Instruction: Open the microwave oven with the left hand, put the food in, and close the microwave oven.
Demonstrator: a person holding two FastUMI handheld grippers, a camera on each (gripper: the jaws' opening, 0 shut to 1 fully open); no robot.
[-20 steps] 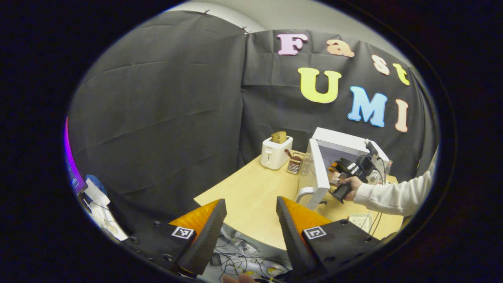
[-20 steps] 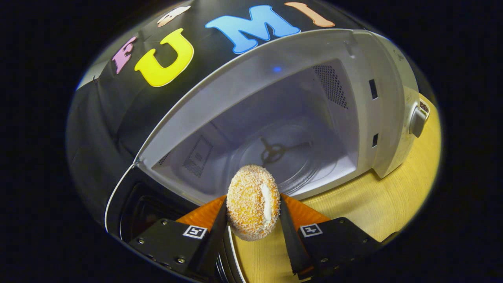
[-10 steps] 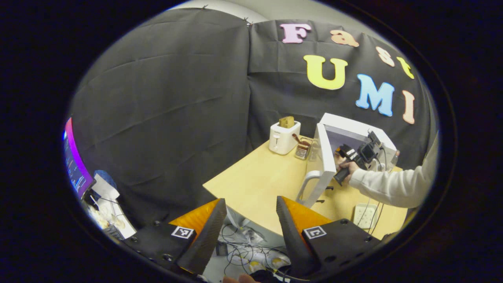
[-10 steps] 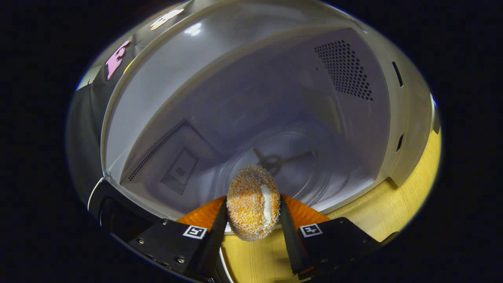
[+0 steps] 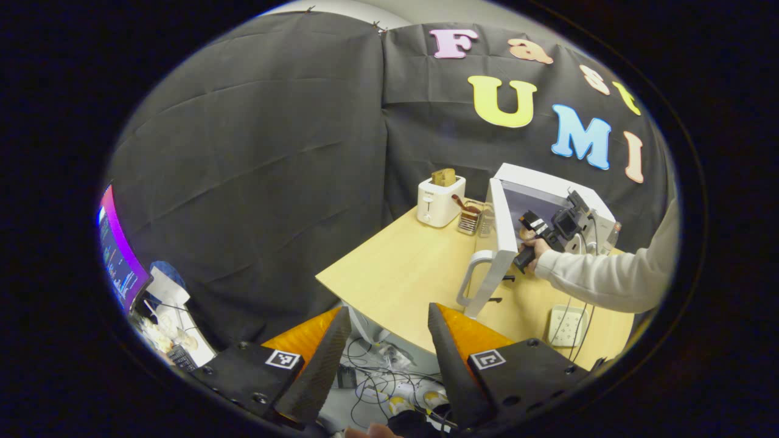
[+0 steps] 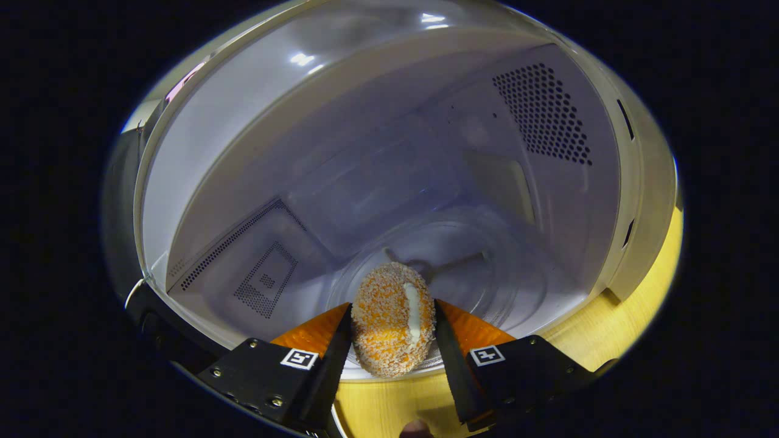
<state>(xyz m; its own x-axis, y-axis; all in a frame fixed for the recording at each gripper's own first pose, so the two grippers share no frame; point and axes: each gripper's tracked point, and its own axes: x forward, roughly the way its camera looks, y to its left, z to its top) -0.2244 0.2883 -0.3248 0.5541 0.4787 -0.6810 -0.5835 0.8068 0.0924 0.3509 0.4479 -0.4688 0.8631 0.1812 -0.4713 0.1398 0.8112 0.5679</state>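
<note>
In the left gripper view, the left gripper (image 5: 386,353) is held off the near edge of the wooden table (image 5: 401,280), above a tangle of cables on the floor (image 5: 377,389). Its fingers stand well apart and nothing is held between them. At the far left a lit monitor (image 5: 118,252) is seen. Farther right, on the table's far side, a white toaster (image 5: 439,201) with a slice of bread (image 5: 443,177) in its slot stands beside a small rack (image 5: 470,220). Next comes the microwave oven (image 5: 548,194), its door (image 5: 502,243) swung wide open. The right gripper (image 5: 538,228) is reached into the opening by a hand (image 5: 535,248) in a pale sleeve (image 5: 608,277). A white power strip (image 5: 565,325) lies on the table near the sleeve.

In the right gripper view, the crumb-coated food (image 6: 392,318) is clamped between both fingers of the right gripper (image 6: 392,347). It is held at the cavity's front edge, just above the glass turntable (image 6: 475,280). Perforated vents are seen on the cavity walls.
</note>
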